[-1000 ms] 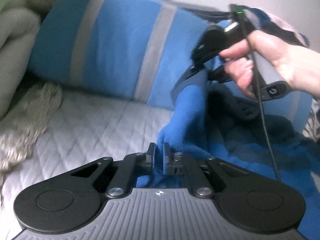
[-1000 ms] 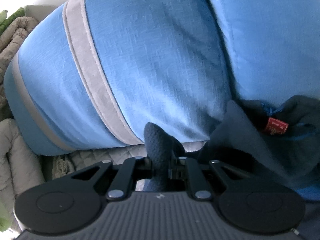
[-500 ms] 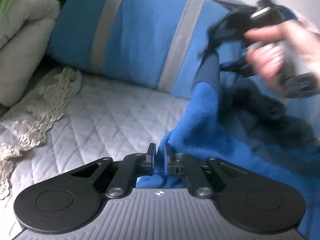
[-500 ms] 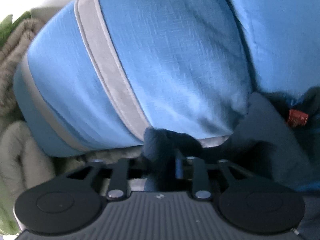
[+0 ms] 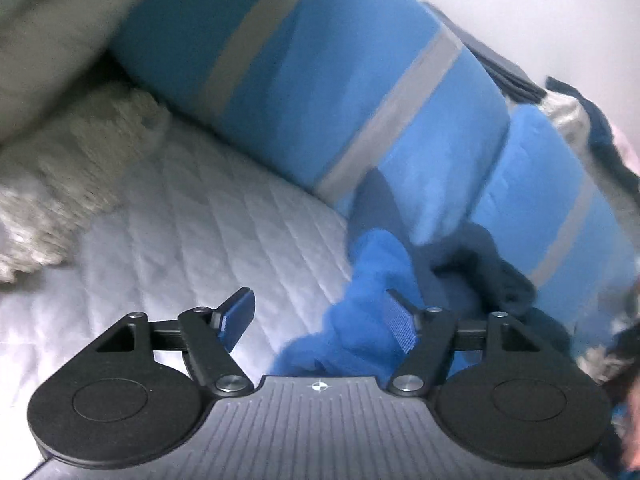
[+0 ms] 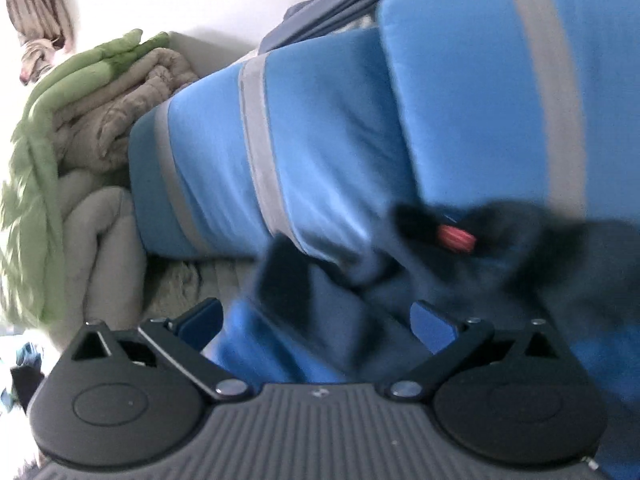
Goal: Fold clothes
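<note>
A blue and navy fleece garment (image 5: 372,280) lies bunched on the white quilted bed (image 5: 208,240), against the blue pillows. My left gripper (image 5: 320,316) is open, its right finger resting on the blue fleece, its left finger over bare quilt. In the right wrist view the same garment (image 6: 340,320) lies between and ahead of the fingers, with a red label (image 6: 456,236) at its navy collar. My right gripper (image 6: 316,320) is open just above the fabric and holds nothing.
Two blue pillows with grey stripes (image 5: 320,92) (image 6: 320,140) stand along the wall behind the garment. Beige and green folded quilts (image 6: 80,140) are stacked to the left. A lace-edged cloth (image 5: 72,168) lies on the bed's left side.
Both grippers were shut on the fleece and have opened, letting it drop onto the bed. The right hand has left the left view. Both cameras have pulled back and tilted.
</note>
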`<state>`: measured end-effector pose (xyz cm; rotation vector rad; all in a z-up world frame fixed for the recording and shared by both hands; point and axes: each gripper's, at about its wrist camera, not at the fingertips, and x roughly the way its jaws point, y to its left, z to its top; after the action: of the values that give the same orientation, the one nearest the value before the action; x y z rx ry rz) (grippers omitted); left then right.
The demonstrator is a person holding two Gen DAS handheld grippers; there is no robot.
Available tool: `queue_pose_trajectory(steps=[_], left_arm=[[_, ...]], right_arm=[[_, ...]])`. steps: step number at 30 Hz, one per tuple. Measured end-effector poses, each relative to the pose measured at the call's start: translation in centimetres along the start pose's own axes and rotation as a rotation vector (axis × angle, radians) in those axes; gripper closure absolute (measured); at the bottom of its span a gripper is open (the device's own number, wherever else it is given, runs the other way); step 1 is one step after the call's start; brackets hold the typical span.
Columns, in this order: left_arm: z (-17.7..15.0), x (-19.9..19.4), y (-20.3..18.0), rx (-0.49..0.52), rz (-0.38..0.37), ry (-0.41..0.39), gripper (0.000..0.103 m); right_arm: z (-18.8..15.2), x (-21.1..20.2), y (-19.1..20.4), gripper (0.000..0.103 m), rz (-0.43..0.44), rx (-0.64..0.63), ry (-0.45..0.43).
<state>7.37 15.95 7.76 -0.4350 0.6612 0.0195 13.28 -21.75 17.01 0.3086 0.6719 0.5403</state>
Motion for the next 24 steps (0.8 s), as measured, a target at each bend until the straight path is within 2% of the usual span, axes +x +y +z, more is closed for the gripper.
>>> queue_pose_trajectory(steps=[3, 5, 8, 10, 11, 12, 13, 15, 19, 24], left_arm=[[0.3, 1.3, -0.1, 0.017, -0.031, 0.06, 0.033], [0.6, 1.9, -0.4, 0.06, -0.052, 0.082, 0.033], [0.1, 3.1, -0.9, 0.068, -0.092, 0.131, 0.033], [-0.4, 4.4, -1.4, 0.087, -0.09, 0.198, 0.034], [-0.6, 5.1, -1.8, 0.106, -0.073, 0.238, 0.036], [-0.7, 5.6, -2.0, 0.114, -0.053, 0.257, 0.056], [-0.8, 5.8, -2.0, 0.105, -0.047, 0.261, 0.066], [-0.7, 6.2, -1.9, 0.08, -0.044, 0.261, 0.077], [-0.1, 6.9, -1.7, 0.07, -0.02, 0.226, 0.083], [0.7, 7.9, -0.3, 0.037, -0.006, 0.206, 0.084]], right_arm=[[-4.3, -4.0, -3.8, 0.0, 0.007, 0.065, -0.031], [-7.1, -5.9, -7.0, 0.0, 0.017, 0.165, -0.059], [-10.4, -7.3, -10.9, 0.0, 0.042, 0.296, -0.085], [-11.3, -7.7, -12.7, 0.0, 0.019, 0.384, -0.04], [-11.5, -8.4, -13.2, 0.0, 0.026, 0.382, -0.04], [-11.6, -9.1, -13.6, 0.0, 0.04, 0.368, -0.047], [-11.7, -9.8, -14.0, 0.0, 0.054, 0.354, -0.054], [-11.9, -11.3, -14.8, 0.0, 0.03, 0.364, -0.089], [-12.3, -12.4, -17.1, 0.0, -0.002, 0.452, -0.114], [-12.8, -12.5, -19.0, 0.0, -0.073, 0.482, -0.108]])
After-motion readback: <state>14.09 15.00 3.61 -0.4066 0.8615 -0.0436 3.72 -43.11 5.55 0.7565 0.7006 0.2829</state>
